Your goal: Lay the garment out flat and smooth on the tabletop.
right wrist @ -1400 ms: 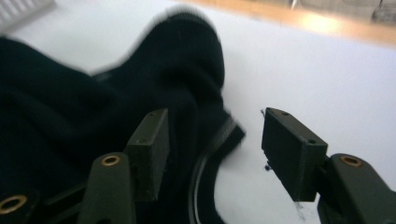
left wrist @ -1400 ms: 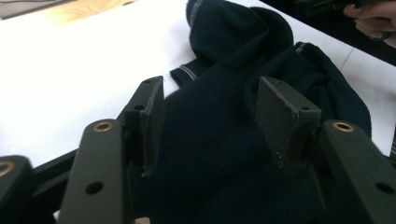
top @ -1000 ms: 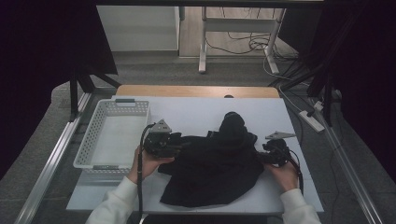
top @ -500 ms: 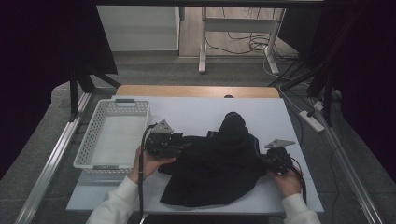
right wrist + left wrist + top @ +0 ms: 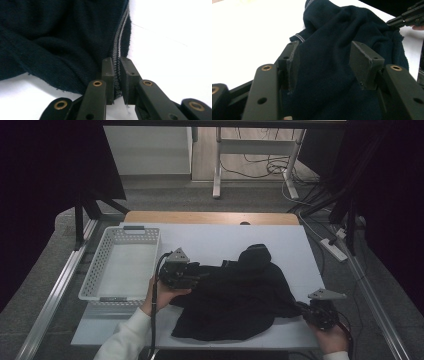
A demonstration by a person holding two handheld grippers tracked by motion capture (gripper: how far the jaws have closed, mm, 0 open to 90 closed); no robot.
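A dark blue sweater (image 5: 235, 302) lies spread in the middle of the white surface (image 5: 280, 240), low in the frame, between the two tools. The right tool (image 5: 116, 75), at the lower right, has just clenched its jaws and now pinches the sweater's striped edge (image 5: 119, 42). The left tool (image 5: 323, 60), left of the middle beside a white basket (image 5: 100, 270), has its jaws apart with sweater cloth bunched between them; I cannot tell if they press it.
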